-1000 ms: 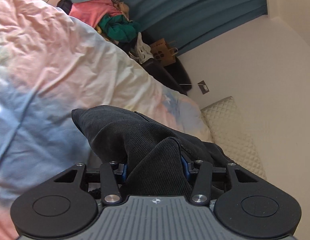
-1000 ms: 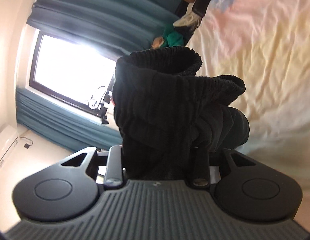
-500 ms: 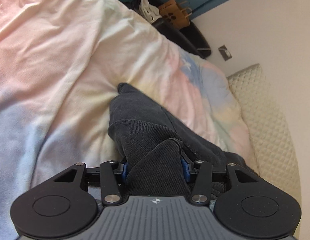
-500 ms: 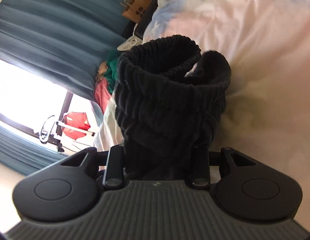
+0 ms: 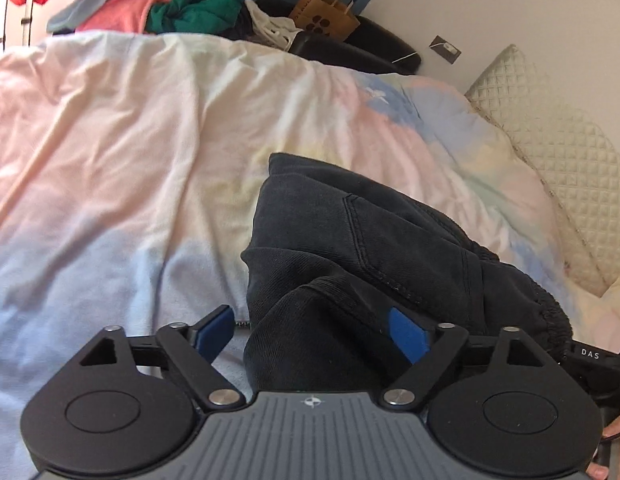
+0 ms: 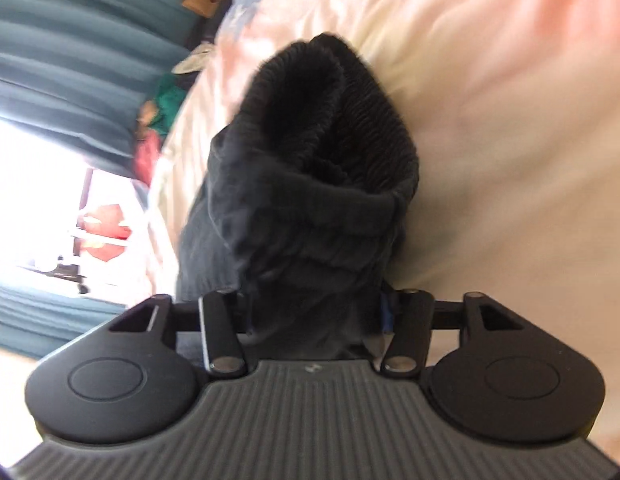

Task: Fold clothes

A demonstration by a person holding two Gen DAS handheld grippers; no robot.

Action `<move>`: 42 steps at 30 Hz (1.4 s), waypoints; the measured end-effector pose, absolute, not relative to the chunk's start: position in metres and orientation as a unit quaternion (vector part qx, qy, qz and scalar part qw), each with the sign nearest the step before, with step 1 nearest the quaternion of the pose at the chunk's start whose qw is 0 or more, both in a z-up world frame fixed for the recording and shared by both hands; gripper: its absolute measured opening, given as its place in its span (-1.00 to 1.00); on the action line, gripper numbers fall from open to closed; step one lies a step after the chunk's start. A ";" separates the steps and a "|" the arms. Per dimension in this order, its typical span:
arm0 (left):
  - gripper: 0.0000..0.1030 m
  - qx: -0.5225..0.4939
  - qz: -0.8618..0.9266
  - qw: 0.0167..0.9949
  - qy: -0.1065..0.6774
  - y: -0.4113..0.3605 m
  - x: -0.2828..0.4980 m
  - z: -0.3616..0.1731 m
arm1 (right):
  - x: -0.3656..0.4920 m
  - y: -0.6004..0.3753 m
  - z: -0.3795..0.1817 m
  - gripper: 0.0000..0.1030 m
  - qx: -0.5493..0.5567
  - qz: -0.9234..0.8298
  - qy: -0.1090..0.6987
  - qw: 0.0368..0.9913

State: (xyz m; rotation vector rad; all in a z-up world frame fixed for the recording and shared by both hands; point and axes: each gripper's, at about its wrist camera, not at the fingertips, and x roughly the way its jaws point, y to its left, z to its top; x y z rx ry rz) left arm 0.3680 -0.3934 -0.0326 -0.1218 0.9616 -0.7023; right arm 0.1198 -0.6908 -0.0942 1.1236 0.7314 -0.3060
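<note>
Dark trousers lie bunched on the bed. Left gripper stands wide, jaws clear of the cloth between them; right gripper is clamped on the elasticated waistband. Advise laying the waistband flat and smoothing creases before any release.

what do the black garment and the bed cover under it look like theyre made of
Black garment: looks like a matte, heavy cotton, maybe denim or fine twill, given the faint diagonal weave, a double-stitched pocket seam and a ribbed, gathered band. Bed cover: appears a soft, thin woven cotton with a matte finish, judging by fine creases and washed pastel dye; the exact fibre is unclear.
</note>
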 end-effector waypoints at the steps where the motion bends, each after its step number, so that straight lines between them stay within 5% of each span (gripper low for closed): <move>1: 0.81 -0.047 -0.333 0.831 0.444 -0.389 0.358 -0.019 | 0.112 -0.688 -0.082 0.11 0.504 -0.149 0.340 0.780; 7: 0.99 0.008 -0.348 0.854 0.387 -0.364 0.295 0.061 | 0.058 -0.660 0.004 0.12 0.417 -0.154 0.328 0.833; 11: 1.00 0.028 -0.353 0.868 0.348 -0.340 0.243 0.111 | 0.039 -0.638 0.053 0.60 0.366 -0.137 0.305 0.869; 20: 1.00 0.047 -0.335 0.896 0.289 -0.278 0.120 0.181 | -0.003 -0.542 0.136 0.74 0.229 -0.113 0.265 0.930; 29: 1.00 0.057 -0.309 0.920 0.236 -0.228 0.026 0.182 | -0.053 -0.470 0.130 0.74 0.167 -0.136 0.222 0.951; 42: 1.00 0.041 -0.287 0.934 0.207 -0.196 -0.012 0.141 | -0.078 -0.419 0.091 0.74 0.103 -0.185 0.206 0.955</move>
